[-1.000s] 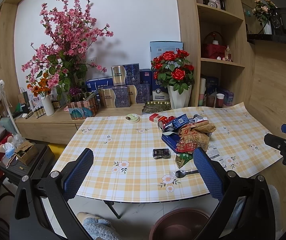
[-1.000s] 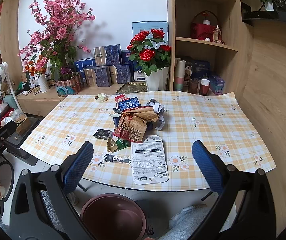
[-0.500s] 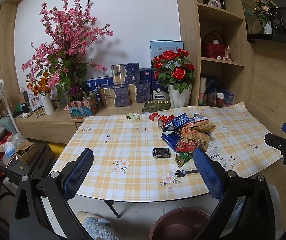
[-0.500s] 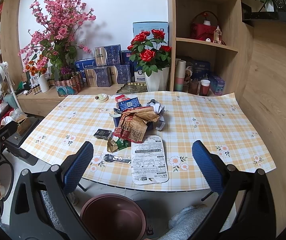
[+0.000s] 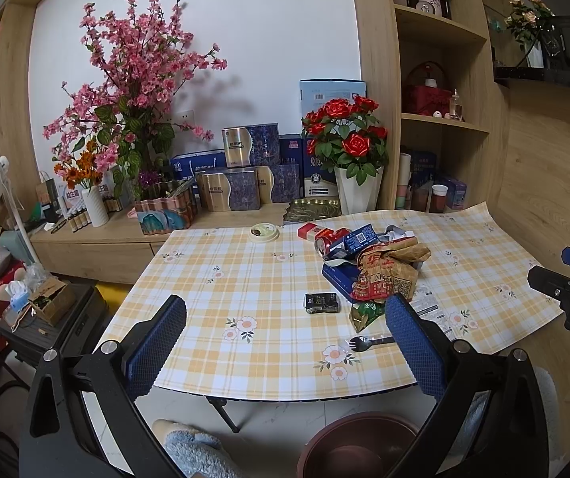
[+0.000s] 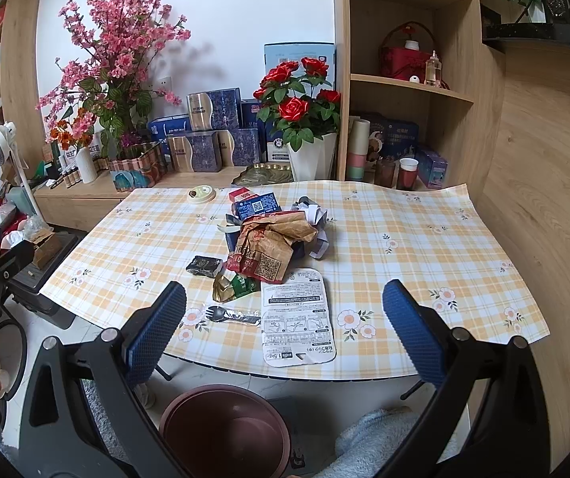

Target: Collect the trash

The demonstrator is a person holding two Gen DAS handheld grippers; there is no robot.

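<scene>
- The left claw (image 5: 285, 334) hangs in front of the table's near edge with its 2 blue-padded fingers (image 5: 157, 342) spread wide and nothing between them.
- The right claw (image 6: 283, 328) is likewise spread wide and empty, level with the near edge of the table (image 6: 424, 247), which wears a yellow plaid cloth with flowers.
- Ahead of the right claw lies the trash pile: a crumpled brown paper bag (image 6: 273, 243) on top of a blue box (image 6: 255, 205), with crumpled white paper (image 6: 313, 215) beside it.
- Closer to the right claw, a white printed label sheet (image 6: 299, 318) lies flat at the table edge, between the fingers in that view.
- Just left of the sheet lie a black plastic fork (image 6: 229, 314) in a clear wrapper and a green-gold foil wrapper (image 6: 231, 285).
- A small black packet (image 6: 204, 266) sits left of the bag; a round cup lid (image 6: 201, 193) lies far ahead near the back edge.
- From the left claw, the pile sits ahead and to the right, with a red can (image 5: 329, 237) at its far side.
- Below both claws, a dark red bin (image 6: 225, 430) stands on the floor under the table's near edge.
</scene>
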